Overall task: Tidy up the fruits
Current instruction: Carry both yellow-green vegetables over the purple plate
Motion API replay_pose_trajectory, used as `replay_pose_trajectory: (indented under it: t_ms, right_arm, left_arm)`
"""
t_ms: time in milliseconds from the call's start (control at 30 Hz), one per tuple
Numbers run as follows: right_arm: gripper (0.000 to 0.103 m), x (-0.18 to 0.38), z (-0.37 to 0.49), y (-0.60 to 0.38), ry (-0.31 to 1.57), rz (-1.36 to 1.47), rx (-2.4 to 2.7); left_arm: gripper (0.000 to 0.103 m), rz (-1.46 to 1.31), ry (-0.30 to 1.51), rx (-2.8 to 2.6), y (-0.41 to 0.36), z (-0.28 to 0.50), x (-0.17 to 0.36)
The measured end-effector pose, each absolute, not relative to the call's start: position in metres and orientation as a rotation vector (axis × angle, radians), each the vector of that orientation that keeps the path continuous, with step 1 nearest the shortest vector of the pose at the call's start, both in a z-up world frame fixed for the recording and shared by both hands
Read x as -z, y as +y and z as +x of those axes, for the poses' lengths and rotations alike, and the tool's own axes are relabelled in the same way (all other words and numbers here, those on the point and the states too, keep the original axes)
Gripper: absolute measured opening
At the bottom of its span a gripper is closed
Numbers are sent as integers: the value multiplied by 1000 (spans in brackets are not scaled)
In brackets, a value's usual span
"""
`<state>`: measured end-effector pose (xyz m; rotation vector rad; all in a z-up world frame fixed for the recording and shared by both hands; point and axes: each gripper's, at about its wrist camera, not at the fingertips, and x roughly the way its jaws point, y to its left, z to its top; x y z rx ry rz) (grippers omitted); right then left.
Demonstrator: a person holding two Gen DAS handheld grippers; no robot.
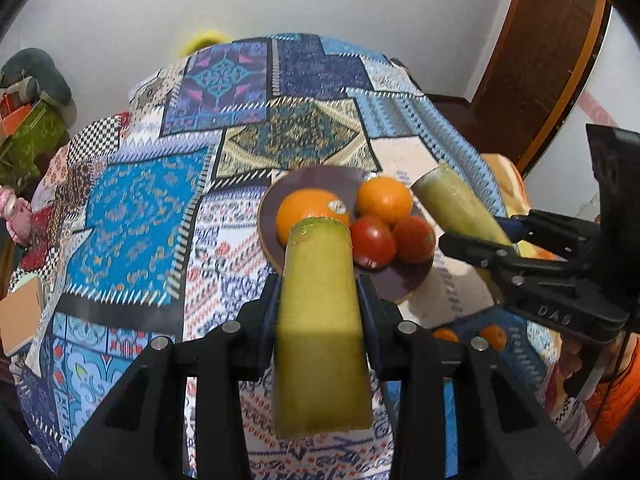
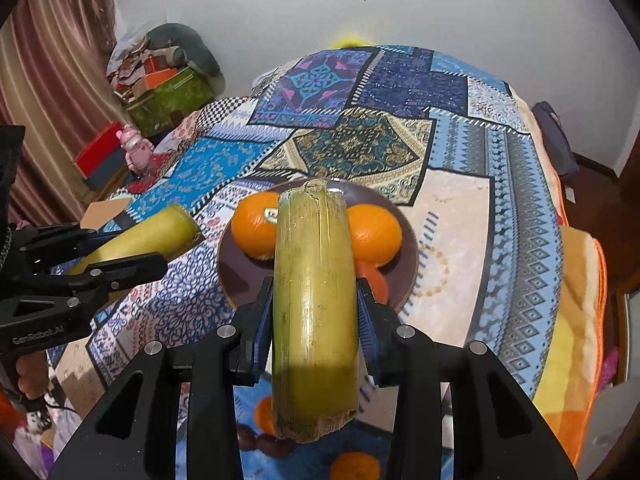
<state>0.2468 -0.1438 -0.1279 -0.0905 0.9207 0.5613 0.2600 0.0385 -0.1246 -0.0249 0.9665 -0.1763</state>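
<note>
My left claw [image 1: 318, 300] is closed down to the width of a yellow-green sugarcane piece [image 1: 320, 320], its blue-padded fingers pressing the stalk on both sides. The piece points forward, its cut end hanging just short of the brown plate [image 1: 272, 204]. On that plate, left to right, lie a stickered orange [image 1: 310, 210], a red tomato [image 1: 374, 240], a second orange [image 1: 384, 198] behind it and another tomato [image 1: 414, 238] — all touching one another.

To the right of the plate my right claw [image 2: 316, 300] is likewise narrowed around a second sugarcane piece [image 2: 314, 300], held lengthwise between the pads. From its own camera this stalk hangs over the plate's near side, covering the gap between the two oranges; its near cut end looks ragged. In the left wrist view that same piece slants up from the right, its tip just beside the plate's rim.

The plate sits on a patchwork cloth [image 1: 152, 208] of blue, teal and white panels spread over the table. More small oranges [image 2: 354, 466] and some dark round fruits [image 2: 264, 442] lie on the cloth nearer to me than the plate.

Left of the plate, past the table edge, I see a pink figurine [image 2: 136, 150], a green patterned box [image 2: 172, 100] and a striped curtain [image 2: 48, 80]. Beyond the plate stands a white wall, and to its right a brown wooden door [image 1: 540, 60].
</note>
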Motion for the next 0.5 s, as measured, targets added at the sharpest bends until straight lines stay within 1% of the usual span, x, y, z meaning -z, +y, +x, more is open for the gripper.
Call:
replay_pose_trajectory:
  t_ms: [233,500]
  right_arm:
    - [35,126,266,-141,910,-88,-545]
    - [35,130,288,-132,917,-98,-540]
  left_arm:
    - [37,-37,947,179,31,286,120]
    - [37,-29,943,154,26,319,127]
